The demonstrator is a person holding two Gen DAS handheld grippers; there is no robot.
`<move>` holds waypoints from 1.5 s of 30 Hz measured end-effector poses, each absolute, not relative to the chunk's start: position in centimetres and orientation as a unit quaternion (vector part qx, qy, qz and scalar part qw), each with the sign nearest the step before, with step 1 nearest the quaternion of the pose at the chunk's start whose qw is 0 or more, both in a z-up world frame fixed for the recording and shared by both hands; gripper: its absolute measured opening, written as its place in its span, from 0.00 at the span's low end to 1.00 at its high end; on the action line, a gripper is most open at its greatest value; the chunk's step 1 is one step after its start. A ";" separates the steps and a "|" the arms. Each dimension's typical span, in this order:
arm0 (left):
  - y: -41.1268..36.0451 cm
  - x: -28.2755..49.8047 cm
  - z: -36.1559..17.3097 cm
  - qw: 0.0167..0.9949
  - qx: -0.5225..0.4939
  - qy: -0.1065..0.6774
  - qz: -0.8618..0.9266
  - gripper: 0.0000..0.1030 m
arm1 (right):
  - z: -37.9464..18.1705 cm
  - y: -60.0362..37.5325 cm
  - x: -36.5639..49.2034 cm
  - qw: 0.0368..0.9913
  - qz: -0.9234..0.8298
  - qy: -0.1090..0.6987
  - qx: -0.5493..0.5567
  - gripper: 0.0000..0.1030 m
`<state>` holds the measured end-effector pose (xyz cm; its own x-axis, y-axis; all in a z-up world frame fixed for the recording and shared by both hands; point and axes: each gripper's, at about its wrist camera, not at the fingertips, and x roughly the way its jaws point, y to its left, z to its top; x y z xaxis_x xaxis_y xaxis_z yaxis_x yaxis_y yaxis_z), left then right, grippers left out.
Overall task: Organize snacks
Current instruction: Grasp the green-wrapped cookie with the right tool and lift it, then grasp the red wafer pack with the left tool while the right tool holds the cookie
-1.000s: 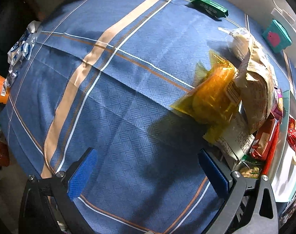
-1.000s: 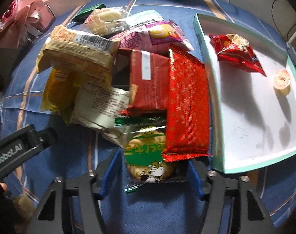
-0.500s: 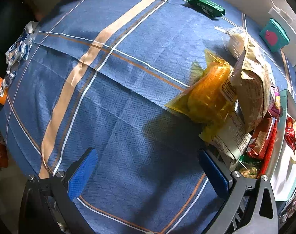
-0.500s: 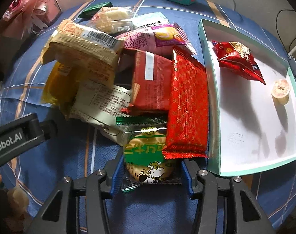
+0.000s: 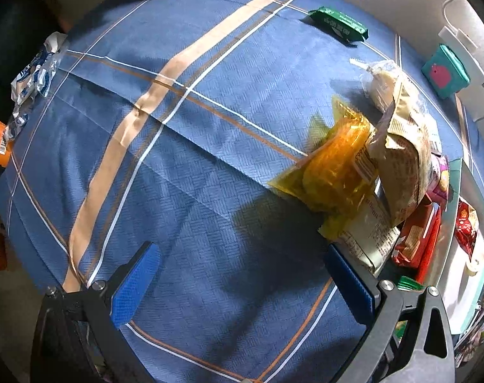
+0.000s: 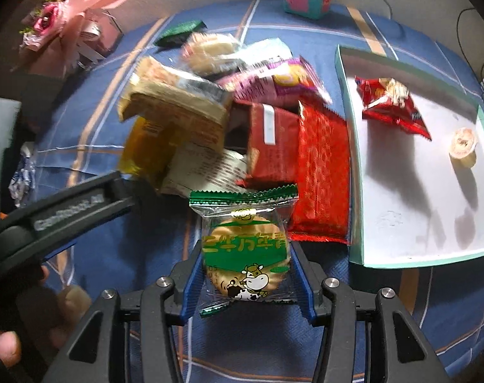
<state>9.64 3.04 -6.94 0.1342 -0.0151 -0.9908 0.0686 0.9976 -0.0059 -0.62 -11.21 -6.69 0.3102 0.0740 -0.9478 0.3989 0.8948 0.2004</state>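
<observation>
**Right gripper pinches a cookie packet**

The right gripper (image 6: 246, 274) has its blue pads pressed on both sides of a green cookie packet (image 6: 245, 249), held just in front of the snack pile (image 6: 229, 121) on the blue tablecloth (image 5: 184, 166). The tray (image 6: 411, 198) lies beside the pile. The left gripper (image 5: 242, 284) hangs over bare cloth, its jaws spread wide, nothing between them.

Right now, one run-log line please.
right gripper: shut on green cookie packet | left gripper: open, nothing between | tray: red snack bag, jelly cup
</observation>
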 end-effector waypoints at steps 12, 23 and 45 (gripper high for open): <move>1.8 9.1 -6.1 0.751 0.021 0.659 -0.049 1.00 | -4.2 -16.3 -3.1 0.779 -0.188 0.559 0.212 0.51; -3.0 7.6 -4.5 0.747 0.015 0.647 -0.149 1.00 | -6.0 -22.7 -6.0 0.740 -0.238 0.567 0.272 0.51; -12.9 3.7 -5.8 0.716 0.011 0.638 -0.282 0.33 | -6.0 -24.0 -6.6 0.740 -0.238 0.566 0.275 0.52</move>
<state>3.69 -12.93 -5.76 0.0268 -0.3910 -0.9200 0.4179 0.8404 -0.3451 -6.62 -24.01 -6.03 0.2472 -0.0399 -0.9681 0.6632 0.7354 0.1391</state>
